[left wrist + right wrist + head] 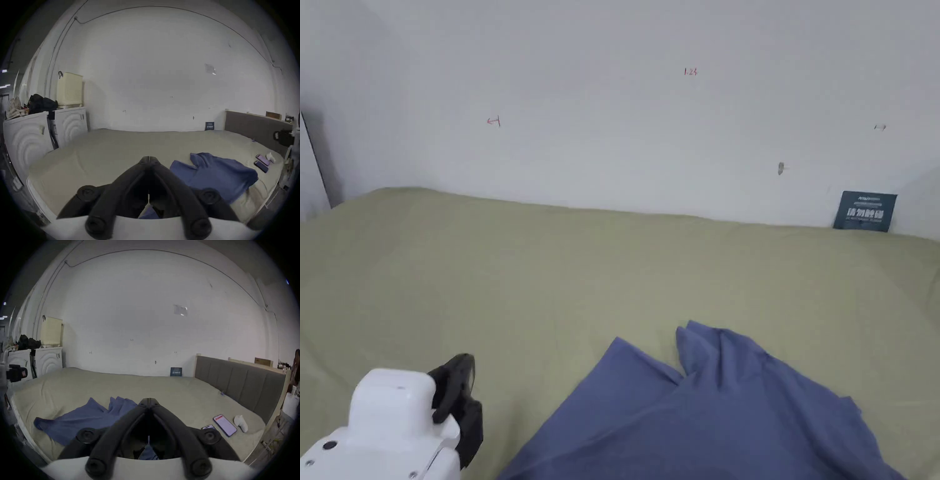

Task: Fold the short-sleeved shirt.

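I see the blue shirt (pixel 700 412) crumpled on the bed's (pixel 550 275) near right; my left gripper (pixel 149 158) hovers left of it, my right gripper (pixel 149 399) nearer above it; both jaws pressed together, empty.

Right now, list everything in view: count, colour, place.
Short-sleeved cloth shirt: one, blue, crumpled on the bed's near part.
Bed sheet: one, olive green, covering the bed.
Padded headboard: one, grey, at the bed's right end.
Smartphones: two, dark-edged, on the sheet right of the shirt.
Small soft object: one, white, beside the phones.
Card: one, dark blue, against the wall.
Perforated bin: one, cream, on white cabinets.
Left hand-held gripper: black jaws shut, empty.
Right hand-held gripper: black jaws shut, empty.
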Motion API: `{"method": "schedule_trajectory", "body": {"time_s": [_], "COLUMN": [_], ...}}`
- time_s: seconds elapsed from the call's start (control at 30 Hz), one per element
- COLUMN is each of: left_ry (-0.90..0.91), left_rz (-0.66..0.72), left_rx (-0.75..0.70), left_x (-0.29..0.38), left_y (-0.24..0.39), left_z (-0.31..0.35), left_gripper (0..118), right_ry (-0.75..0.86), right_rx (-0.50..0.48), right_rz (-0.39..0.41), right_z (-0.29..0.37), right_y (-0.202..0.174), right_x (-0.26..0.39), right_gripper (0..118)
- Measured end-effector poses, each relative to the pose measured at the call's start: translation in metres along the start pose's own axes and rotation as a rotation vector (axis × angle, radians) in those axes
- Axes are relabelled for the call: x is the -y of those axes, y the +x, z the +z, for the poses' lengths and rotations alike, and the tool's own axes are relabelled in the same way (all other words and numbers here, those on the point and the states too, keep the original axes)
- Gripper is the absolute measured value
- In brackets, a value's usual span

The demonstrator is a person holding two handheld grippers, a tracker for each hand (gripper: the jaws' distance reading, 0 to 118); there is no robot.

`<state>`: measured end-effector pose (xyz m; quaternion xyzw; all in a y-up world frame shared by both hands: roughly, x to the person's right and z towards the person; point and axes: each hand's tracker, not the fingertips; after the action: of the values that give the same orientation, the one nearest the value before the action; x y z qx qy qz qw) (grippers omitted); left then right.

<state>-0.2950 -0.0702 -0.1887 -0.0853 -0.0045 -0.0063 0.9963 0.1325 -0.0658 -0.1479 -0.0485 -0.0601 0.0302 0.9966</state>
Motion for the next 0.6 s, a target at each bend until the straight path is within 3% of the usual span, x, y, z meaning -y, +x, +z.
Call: {"method": "schedule_trajectory", "body": {"time_s": [0.1, 0.17, 0.23, 0.27, 0.3, 0.33, 0.37, 0.4, 0.6], "left_ry": [-0.074, -0.213, -0.351, -0.419, -0.527, -0.583, -0.684, -0.706, -0.809], "left_rz": [-0.014, -0.071, -0.024, 0.022, 0.092, 0.146, 0.171, 0.149, 0.165], "left_rx": [0.004, -0.08, -0.011, 0.055, 0.148, 0.162, 0.181, 0.135, 0.147], "left_x": [0.003, 0.009, 0.018, 0.022, 0.026, 0.034, 0.04, 0.05, 0.083], "left_y": [-0.015, -0.031, -0.061, -0.077, -0.092, -0.102, -0.106, -0.109, -0.108], "left_z": [-0.013, -0.03, -0.048, -0.057, -0.069, -0.078, -0.087, -0.09, -0.101], "left_gripper": [0, 0, 3, 14, 38, 71, 95, 101, 101], "right_ry": [-0.014, -0.017, -0.033, -0.046, -0.054, -0.069, -0.086, -0.097, -0.167], "right_rx": [-0.013, -0.014, -0.023, -0.03, -0.036, -0.048, -0.061, -0.072, -0.129], "right_rz": [-0.013, -0.019, -0.021, -0.018, -0.015, -0.013, -0.016, -0.02, 0.015], "right_z": [-0.001, -0.003, -0.005, -0.007, -0.009, -0.011, -0.013, -0.017, -0.029], "right_y": [0.004, 0.004, 0.005, 0.004, 0.003, 0.002, 0.001, 0.001, -0.01], "right_x": [-0.003, -0.004, -0.001, 0.0, 0.003, 0.005, 0.007, 0.012, 0.024], "right_gripper": [0, 0, 0, 0, 0, 0, 0, 0, 0]}}
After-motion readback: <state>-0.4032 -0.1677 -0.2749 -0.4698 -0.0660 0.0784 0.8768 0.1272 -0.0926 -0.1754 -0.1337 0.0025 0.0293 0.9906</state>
